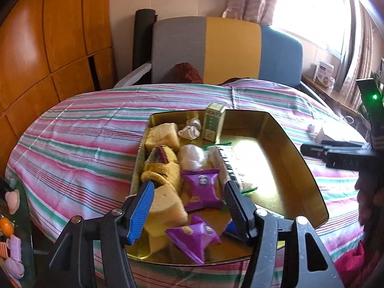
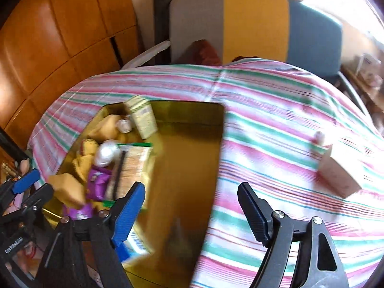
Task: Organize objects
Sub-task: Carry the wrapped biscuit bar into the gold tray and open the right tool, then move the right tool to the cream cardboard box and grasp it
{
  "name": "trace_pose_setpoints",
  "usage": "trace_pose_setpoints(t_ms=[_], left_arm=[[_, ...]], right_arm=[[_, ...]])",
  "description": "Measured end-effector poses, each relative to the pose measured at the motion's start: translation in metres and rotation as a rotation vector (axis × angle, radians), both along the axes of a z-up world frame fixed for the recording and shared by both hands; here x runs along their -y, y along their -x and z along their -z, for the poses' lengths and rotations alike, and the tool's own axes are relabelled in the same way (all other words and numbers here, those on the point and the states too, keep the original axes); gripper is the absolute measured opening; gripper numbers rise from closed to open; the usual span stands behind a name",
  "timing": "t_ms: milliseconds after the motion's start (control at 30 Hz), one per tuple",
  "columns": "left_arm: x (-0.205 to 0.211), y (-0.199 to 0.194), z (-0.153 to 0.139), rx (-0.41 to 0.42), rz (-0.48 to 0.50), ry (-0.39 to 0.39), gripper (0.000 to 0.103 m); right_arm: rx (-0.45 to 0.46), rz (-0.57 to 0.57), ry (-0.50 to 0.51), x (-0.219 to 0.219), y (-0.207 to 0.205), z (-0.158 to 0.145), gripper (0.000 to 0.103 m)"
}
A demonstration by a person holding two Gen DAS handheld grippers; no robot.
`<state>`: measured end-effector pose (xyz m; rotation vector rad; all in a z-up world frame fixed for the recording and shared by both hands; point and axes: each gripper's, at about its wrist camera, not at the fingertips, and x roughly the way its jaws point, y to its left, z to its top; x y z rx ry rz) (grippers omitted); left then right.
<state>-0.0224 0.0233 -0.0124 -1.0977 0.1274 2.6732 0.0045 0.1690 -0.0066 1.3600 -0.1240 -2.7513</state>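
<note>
A gold tin tray (image 1: 297, 148) lies on the striped cloth. It holds yellow sponge pieces (image 1: 165, 204), purple snack packets (image 1: 204, 189), a white ball (image 1: 192, 156), a green box (image 1: 213, 124) and a flat clear packet (image 1: 230, 160). My left gripper (image 1: 189, 192) is open and empty, low over the tray's near left, its jaws either side of a purple packet. My right gripper (image 2: 192, 196) is open and empty above the tray's right edge (image 2: 218, 148). A small cardboard box (image 2: 338, 172) and a small white object (image 2: 319, 136) lie on the cloth to the right.
The striped cloth (image 1: 84, 144) covers the table. A grey, yellow and blue chair (image 1: 228, 50) stands behind it. A wooden cabinet (image 1: 48, 48) is on the left. The right gripper shows in the left wrist view (image 1: 336, 153) beside the tray.
</note>
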Motion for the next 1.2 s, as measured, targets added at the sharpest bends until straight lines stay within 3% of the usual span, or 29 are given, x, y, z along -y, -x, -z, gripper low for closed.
trace_pose_setpoints(t_ms=[300,500,667,733,867,1200], left_arm=[[-0.032,-0.005,-0.006,-0.009,0.084,0.033,0.061],[-0.065,-0.008,-0.008,-0.018,0.159,0.072,0.061],[-0.101,-0.008,-0.008,-0.019,0.227,0.105,0.061],[-0.115,-0.007,-0.007,-0.017,0.254,0.111,0.061],[-0.139,-0.007,-0.004,-0.011,0.297,0.125,0.066],[-0.178,-0.013,0.005,0.021,0.413,0.096,0.066]], right_arm=[[-0.018,0.158,-0.085,-0.093,-0.010,-0.011,0.081],[-0.053,0.340,-0.113,-0.171,-0.019,-0.011,0.082],[-0.077,0.530,-0.060,-0.234,-0.032,0.003,0.082],[-0.031,0.621,-0.015,-0.255,-0.035,0.010,0.082],[-0.040,0.673,0.113,-0.274,-0.043,0.010,0.085],[-0.014,0.666,0.127,-0.272,-0.041,0.015,0.089]])
